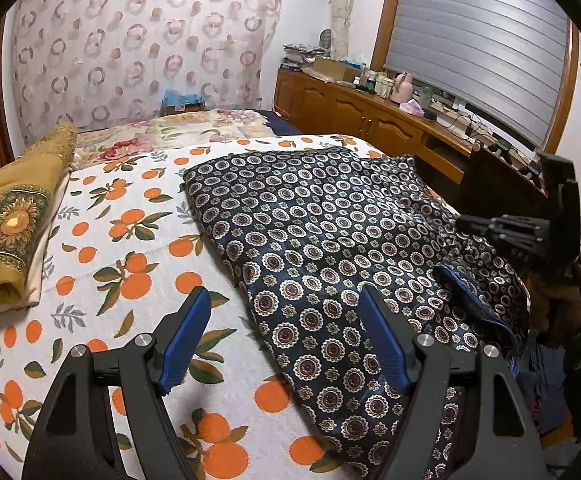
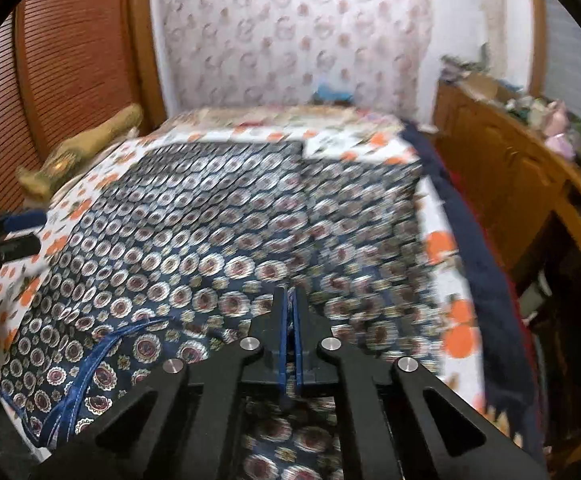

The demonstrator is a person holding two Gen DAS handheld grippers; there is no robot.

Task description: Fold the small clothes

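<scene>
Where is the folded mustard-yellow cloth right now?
In the left wrist view, the mustard-yellow cloth lies at the bed's far left edge on the orange-print sheet, left of the dark patterned garment.

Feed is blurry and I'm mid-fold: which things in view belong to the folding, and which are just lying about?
Job:
- dark patterned garment
- right gripper, fingers shut on its fabric
- left gripper, open above its near edge

Lying about:
- folded mustard cloth
- orange-print bedsheet underneath
- pink jug and clutter on the wooden cabinet
</scene>
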